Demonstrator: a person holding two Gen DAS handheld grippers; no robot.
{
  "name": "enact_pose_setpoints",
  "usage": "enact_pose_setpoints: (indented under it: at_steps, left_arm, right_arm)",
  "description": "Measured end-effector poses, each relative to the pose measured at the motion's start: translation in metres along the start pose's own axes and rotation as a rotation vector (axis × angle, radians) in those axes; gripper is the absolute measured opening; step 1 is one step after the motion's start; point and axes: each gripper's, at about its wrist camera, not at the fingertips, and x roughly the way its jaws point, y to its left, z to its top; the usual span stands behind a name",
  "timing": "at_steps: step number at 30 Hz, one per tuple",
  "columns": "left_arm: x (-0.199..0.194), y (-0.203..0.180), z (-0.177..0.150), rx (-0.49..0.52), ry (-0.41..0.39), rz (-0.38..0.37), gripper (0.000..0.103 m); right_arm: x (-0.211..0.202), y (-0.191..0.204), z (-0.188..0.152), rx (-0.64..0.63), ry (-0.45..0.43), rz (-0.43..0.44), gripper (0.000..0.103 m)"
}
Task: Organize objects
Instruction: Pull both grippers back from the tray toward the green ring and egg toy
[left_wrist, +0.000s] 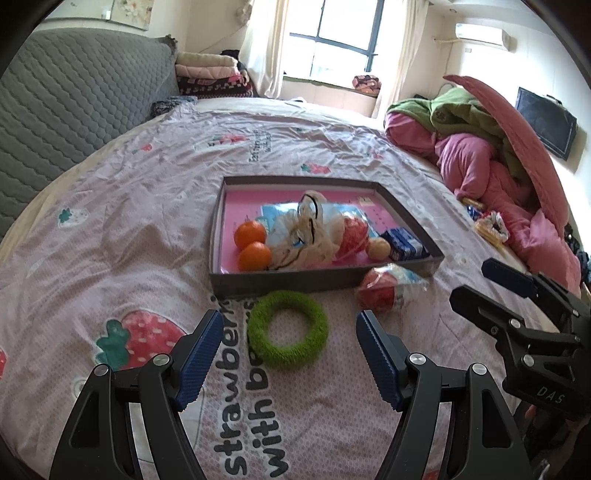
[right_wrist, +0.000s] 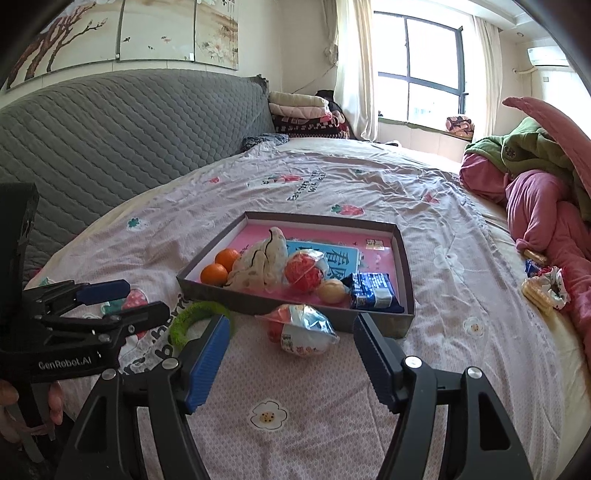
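A grey box (left_wrist: 280, 282) (right_wrist: 258, 301) with a pink floor sits on the bed. It holds two oranges (left_wrist: 251, 243) (right_wrist: 219, 267), a cream cloth bundle (left_wrist: 306, 236) (right_wrist: 262, 264), a red wrapped ball (left_wrist: 352, 236) (right_wrist: 303, 273), a small pale round thing (left_wrist: 378, 249) (right_wrist: 331, 291) and a blue packet (left_wrist: 404, 245) (right_wrist: 373, 291). A green fuzzy ring (left_wrist: 288, 334) (right_wrist: 195, 319) lies just before the box, between the jaws of my open left gripper (left_wrist: 290, 354). A wrapped red-and-white snack (left_wrist: 386, 290) (right_wrist: 301, 332) lies beside it, ahead of my open right gripper (right_wrist: 290, 358).
The pink strawberry-print sheet (left_wrist: 147, 229) covers the bed. A grey quilted headboard (right_wrist: 110, 147) stands at the left. Pink and green bedding (left_wrist: 491, 166) is piled at the right, with biscuits and a scrunchie (right_wrist: 546, 288) beside it. Folded blankets (right_wrist: 303, 114) lie by the window.
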Motion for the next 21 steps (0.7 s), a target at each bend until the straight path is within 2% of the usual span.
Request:
enact_pose_setpoints:
  at_steps: [9, 21]
  left_arm:
    - [0.018, 0.002, -0.018, 0.009, 0.069, 0.012, 0.076]
    - [0.025, -0.002, -0.031, 0.015, 0.110, 0.004, 0.076]
  right_arm:
    - [0.012, 0.001, -0.011, -0.011, 0.053, -0.017, 0.069]
    - [0.022, 0.004, -0.027, -0.015, 0.095, -0.013, 0.069]
